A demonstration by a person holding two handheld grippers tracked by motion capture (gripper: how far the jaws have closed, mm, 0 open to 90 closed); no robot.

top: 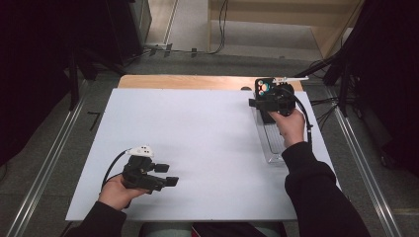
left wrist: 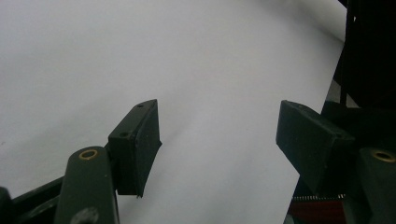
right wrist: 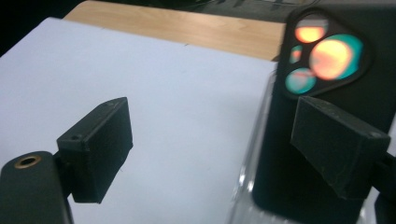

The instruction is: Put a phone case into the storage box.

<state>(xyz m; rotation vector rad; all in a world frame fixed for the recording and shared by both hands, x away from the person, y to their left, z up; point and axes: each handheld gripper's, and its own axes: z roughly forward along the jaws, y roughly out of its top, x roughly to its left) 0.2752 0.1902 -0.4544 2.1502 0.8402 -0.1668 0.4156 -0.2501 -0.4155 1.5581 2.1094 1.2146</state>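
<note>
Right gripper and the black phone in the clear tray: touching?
Cannot tell. In the right gripper view the right gripper has its jaws spread; one pad overlaps the phone, showing neither gap nor contact plainly.

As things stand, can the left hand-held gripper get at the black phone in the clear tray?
Probably not without a long move. The left hand-held gripper sits open at the near left, while the black phone stands in the clear tray at the far right, beside the open right hand-held gripper.
</note>
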